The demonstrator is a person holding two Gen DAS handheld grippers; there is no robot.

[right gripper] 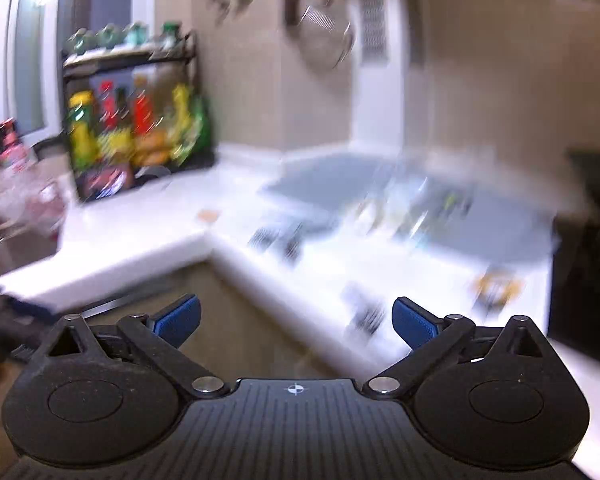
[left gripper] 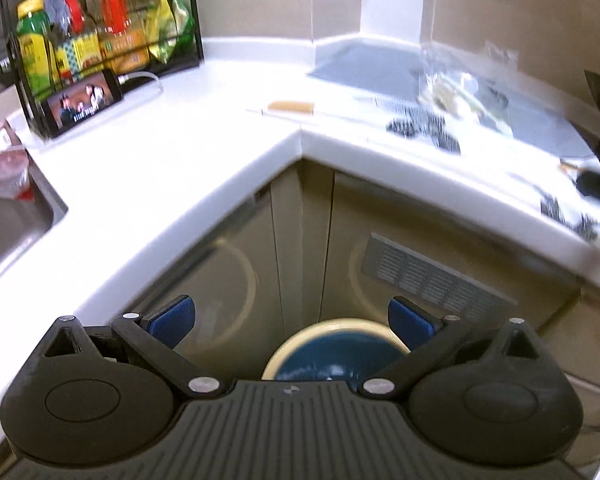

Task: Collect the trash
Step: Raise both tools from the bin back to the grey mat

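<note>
Both the left hand-held gripper and right hand-held gripper gape wide and empty, and that crinkly clear wrapper on the worktop looks feather-light and slippery, so I'd pinch a raised fold.

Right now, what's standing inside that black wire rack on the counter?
The black wire rack holds bottles with yellow and red caps, a yellow-green snack bag and yellow boxes. A phone leaning in front covers the lowest part, so whatever sits behind it is unseen.
</note>
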